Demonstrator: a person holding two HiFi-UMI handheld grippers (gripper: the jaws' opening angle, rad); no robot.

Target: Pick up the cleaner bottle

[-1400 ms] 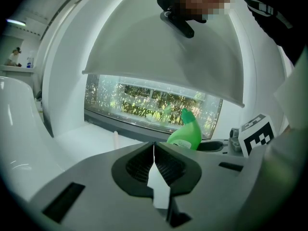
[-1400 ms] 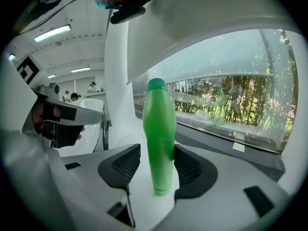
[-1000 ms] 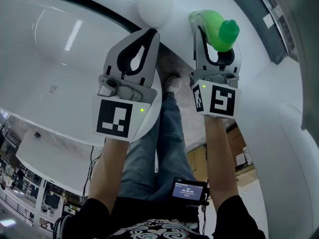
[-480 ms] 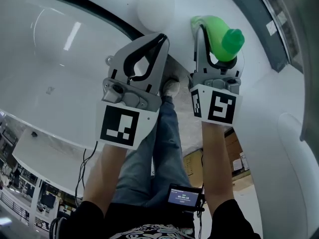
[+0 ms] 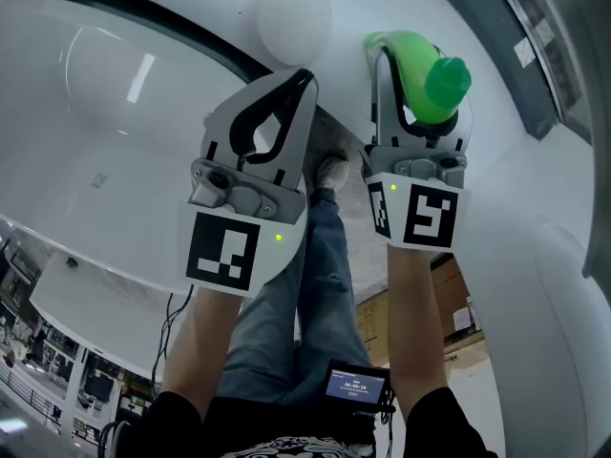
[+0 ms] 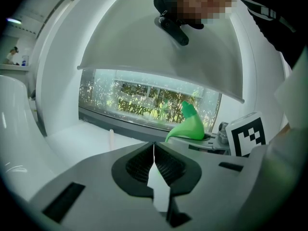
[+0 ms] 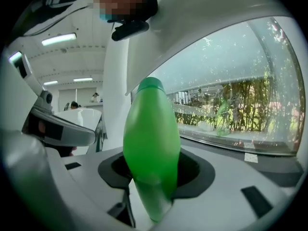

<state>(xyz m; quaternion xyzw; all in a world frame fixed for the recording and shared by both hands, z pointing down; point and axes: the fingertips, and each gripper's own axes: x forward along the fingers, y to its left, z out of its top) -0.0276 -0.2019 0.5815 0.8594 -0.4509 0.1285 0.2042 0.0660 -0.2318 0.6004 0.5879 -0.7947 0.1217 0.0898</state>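
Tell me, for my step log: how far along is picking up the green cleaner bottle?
Done: the right gripper is shut on the body of the green plastic cleaner bottle. In hand: the bottle stands upright between its jaws; whether it has been lifted off its resting place cannot be told. The left gripper is shut and empty. Left: at most, raising the bottle clear.

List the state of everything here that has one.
green cleaner bottle: cap on, clamped between the right gripper's jaws.
right gripper: shut on the bottle's body.
left gripper: jaws together, nothing between them.
small screen at the person's waist: lit.
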